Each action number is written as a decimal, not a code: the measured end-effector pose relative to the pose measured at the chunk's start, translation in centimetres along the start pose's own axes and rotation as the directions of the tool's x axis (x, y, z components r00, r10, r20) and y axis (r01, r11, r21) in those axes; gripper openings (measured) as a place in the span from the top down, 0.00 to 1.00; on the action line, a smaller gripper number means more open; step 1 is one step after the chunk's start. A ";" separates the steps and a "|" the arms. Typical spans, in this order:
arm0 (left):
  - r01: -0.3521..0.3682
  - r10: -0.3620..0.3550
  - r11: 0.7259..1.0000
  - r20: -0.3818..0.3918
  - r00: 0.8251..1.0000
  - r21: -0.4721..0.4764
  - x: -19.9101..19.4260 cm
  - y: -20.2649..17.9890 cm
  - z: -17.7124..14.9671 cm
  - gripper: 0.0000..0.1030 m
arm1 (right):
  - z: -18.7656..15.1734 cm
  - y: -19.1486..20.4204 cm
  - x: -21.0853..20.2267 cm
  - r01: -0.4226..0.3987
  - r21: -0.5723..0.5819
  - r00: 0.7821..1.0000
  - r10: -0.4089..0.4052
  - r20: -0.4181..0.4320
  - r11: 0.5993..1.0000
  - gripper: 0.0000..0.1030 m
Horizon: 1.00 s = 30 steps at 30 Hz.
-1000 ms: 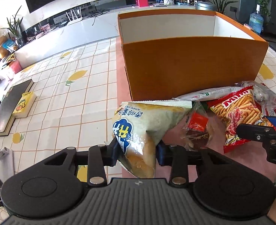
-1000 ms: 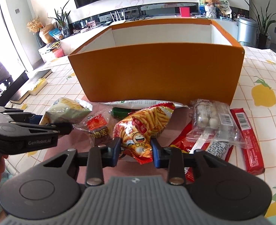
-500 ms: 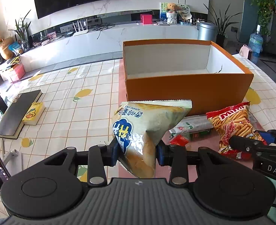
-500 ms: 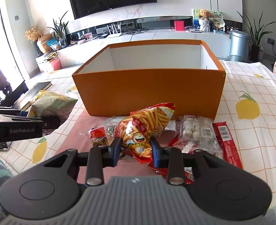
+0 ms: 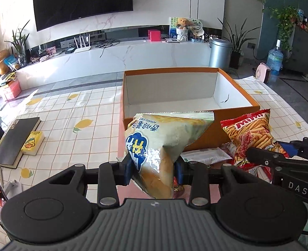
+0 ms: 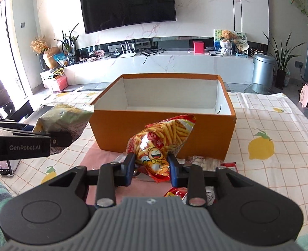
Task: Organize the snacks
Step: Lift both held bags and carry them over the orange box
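My left gripper (image 5: pixel 155 168) is shut on a pale green potato-stick bag (image 5: pixel 164 138), lifted in front of the orange box (image 5: pixel 187 104). In the right wrist view that same green bag (image 6: pixel 64 119) hangs at the left, level with the box's near wall. My right gripper (image 6: pixel 152 168) is shut on a red fries bag (image 6: pixel 164 138), held up before the orange box (image 6: pixel 164 129), whose white inside shows nothing in it. The red bag (image 5: pixel 250 131) and the right gripper's finger (image 5: pixel 265 156) also show at the right of the left wrist view.
More snack packets (image 6: pixel 204 161) lie on a pink mat (image 6: pixel 103 156) just under the box's near wall. A black book (image 5: pixel 16 140) and a yellow pack (image 5: pixel 32 143) rest at the table's left. A phone (image 6: pixel 4 165) lies near the left edge.
Both grippers have risen with their bags, so the box's white inside now shows over its near wall. The loose packets on the mat have dropped lower in both views.
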<state>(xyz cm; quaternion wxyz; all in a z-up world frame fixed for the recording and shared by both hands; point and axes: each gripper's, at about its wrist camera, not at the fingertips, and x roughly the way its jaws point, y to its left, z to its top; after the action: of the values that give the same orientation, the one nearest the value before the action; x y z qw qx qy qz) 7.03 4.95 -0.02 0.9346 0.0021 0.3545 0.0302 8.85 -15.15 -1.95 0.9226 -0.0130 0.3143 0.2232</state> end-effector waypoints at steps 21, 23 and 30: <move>0.041 -0.046 0.996 0.052 0.998 0.080 2.7 -2.1 5.7 0.58 | 7.6 -2.7 2.1 0.059 -0.151 0.998 -0.059 0.005 0.987 0.70; 0.052 -0.055 0.995 0.042 0.998 0.083 3.5 -2.1 6.3 0.58 | 8.2 -2.9 2.9 0.058 -0.160 0.998 -0.060 -0.009 0.985 0.70; 0.073 -0.074 0.993 0.007 0.997 0.096 6.0 -2.4 8.4 0.58 | 10.6 -4.2 6.7 0.053 -0.162 0.993 -0.070 -0.098 0.985 0.70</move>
<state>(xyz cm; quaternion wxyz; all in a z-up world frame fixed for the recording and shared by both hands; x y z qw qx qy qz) 17.23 3.06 2.22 0.9357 0.0341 0.3506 -0.0213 21.40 -14.45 2.19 0.9077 -0.1076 0.3420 0.2181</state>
